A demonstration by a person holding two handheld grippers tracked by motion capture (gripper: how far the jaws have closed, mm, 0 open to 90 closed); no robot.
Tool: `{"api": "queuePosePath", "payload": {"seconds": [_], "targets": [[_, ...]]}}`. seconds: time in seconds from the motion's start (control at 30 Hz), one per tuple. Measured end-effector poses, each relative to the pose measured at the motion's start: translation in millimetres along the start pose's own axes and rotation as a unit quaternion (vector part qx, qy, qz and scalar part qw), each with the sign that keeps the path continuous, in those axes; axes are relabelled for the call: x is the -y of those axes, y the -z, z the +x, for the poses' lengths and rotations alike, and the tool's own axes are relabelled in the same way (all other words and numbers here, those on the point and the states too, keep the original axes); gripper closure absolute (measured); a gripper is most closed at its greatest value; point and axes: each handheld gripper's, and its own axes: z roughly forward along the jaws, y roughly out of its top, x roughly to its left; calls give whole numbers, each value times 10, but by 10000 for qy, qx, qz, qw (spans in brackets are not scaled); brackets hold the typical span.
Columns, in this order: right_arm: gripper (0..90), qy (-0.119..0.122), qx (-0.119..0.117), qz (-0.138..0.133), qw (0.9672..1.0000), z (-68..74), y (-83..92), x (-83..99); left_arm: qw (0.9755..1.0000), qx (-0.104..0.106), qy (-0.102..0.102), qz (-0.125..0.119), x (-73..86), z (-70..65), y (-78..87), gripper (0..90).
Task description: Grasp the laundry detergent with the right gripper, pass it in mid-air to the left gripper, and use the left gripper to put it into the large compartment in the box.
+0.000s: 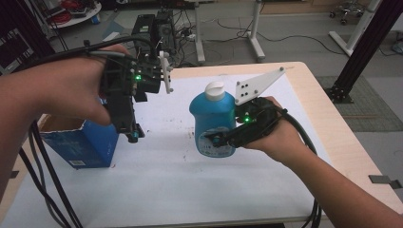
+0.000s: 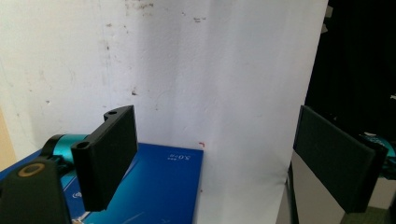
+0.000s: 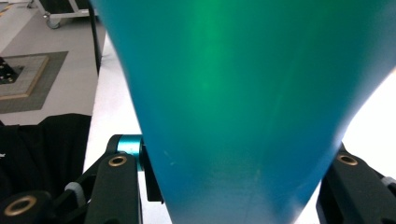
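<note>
A blue bottle (image 1: 211, 121) with a white cap (image 1: 215, 90) stands upright over the middle of the white-covered table (image 1: 180, 190). My right gripper (image 1: 217, 140) reaches in from the right and is shut on the bottle's lower body. In the right gripper view the teal bottle (image 3: 233, 93) sits between the black jaws of that gripper (image 3: 233, 196). At the left edge of the table stands a blue box (image 1: 85, 145) with an open top. My left gripper (image 1: 134, 135) hangs just right of the box, pointing down. The left gripper (image 2: 222, 158) is open with nothing between its pads, above the blue box (image 2: 163, 186).
The wooden table rim (image 1: 332, 123) runs along the right side. Black cables (image 1: 45, 185) trail off the front left corner. Beyond the far edge are black equipment (image 1: 154, 28), white table legs (image 1: 254, 33) and a black frame post (image 1: 361, 52) on the floor.
</note>
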Motion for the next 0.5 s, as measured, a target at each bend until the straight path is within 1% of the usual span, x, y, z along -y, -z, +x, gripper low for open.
{"api": "queuePosePath", "payload": {"seconds": [0.3,0.4,0.43,0.47,0.5], "targets": [[460,35,-221,64,9997,57,-274,-51,9999,55,-119,33,-142,-27,-4,138],[462,40,-323,60,9995,85,-368,-78,9999,73,-68,31,-164,-29,-20,138],[462,57,-349,53,9994,93,-396,-88,9999,74,-102,46,-172,-21,-21,138],[462,72,-433,52,9990,108,-450,-108,9999,76,-78,32,-175,-22,-25,138],[462,72,-433,52,9990,108,-450,-108,9999,76,-97,33,-182,-18,-24,138]]}}
